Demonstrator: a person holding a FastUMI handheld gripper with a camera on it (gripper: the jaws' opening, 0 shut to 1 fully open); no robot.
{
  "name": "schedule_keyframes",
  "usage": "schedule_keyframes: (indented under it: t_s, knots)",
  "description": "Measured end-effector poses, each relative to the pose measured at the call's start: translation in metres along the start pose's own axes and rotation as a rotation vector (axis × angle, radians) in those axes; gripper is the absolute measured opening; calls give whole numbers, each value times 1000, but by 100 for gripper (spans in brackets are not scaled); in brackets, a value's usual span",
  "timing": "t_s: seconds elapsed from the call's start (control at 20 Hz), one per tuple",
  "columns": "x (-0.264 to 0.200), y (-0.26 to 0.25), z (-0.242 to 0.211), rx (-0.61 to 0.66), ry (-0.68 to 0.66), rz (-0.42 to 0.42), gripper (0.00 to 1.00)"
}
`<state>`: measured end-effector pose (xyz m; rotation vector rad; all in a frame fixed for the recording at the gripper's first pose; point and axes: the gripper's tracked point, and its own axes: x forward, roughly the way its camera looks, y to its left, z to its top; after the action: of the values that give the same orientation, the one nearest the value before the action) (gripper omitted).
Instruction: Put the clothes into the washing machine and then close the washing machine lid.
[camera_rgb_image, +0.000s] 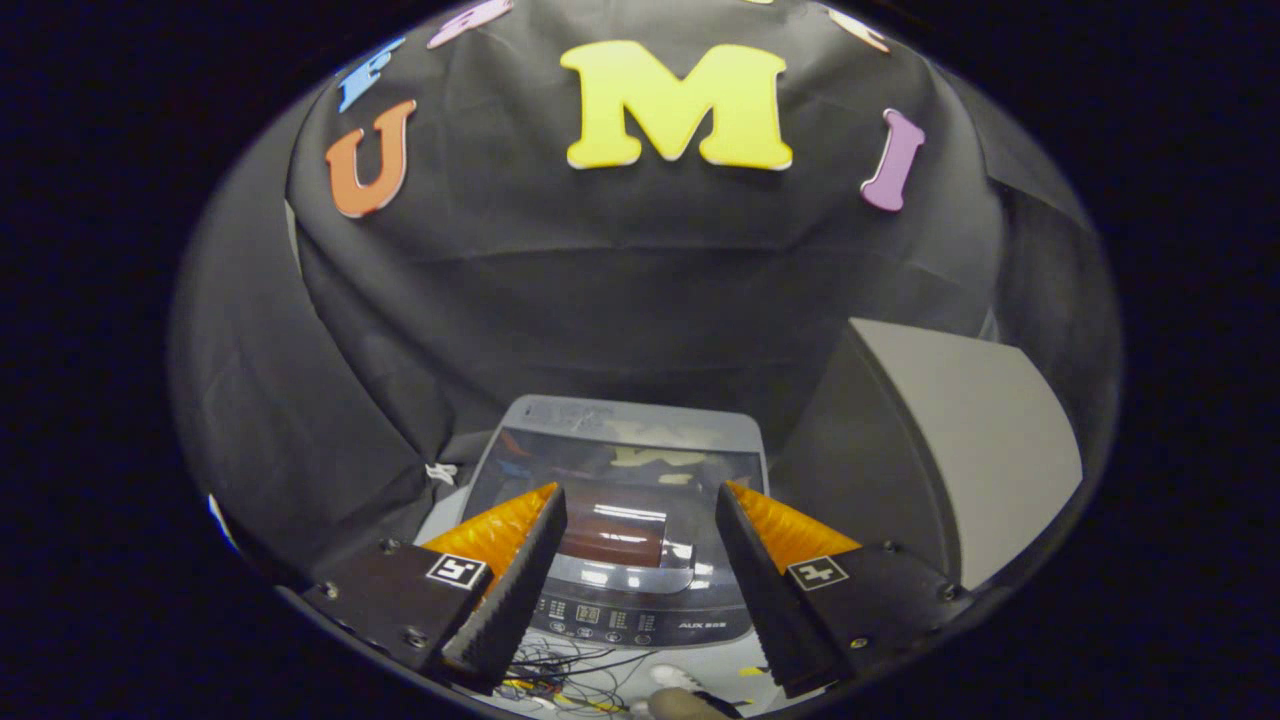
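tool open above the closed washer

your tool hangs with its fingers apart and nothing between them. the washing machine sits just ahead and below, its lid down. a grey box stands beside it.

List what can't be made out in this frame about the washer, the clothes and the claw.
- Washing machine drum: hidden in the gripper view under the glossy lid, which lies down and mirrors the booth.
- Control panel markings: too small, and partly behind the fingers.
- Floor clutter with wires: cut off, tangled and blurred.
- Claw: open, holding nothing, above the washer's front.
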<state>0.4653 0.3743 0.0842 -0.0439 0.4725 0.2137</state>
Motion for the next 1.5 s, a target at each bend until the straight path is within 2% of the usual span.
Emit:
schedule_keyframes:
  t_s: [0.35,0.5,0.7,0.9,1.15,1.35,1.5]
  knots:
    - [-150,-75,51,18,-338,20,94]
    - [-206,-120,48,27,-445,-2,100]
    - [-261,-190,28,58,-522,-73,100]
    - [-286,-267,-13,98,-533,-150,100]
    - [-304,-342,-73,80,-534,-205,100]
    - [-306,-371,-128,17,-514,-215,100]
    - [-307,-378,-165,-7,-493,-189,100]
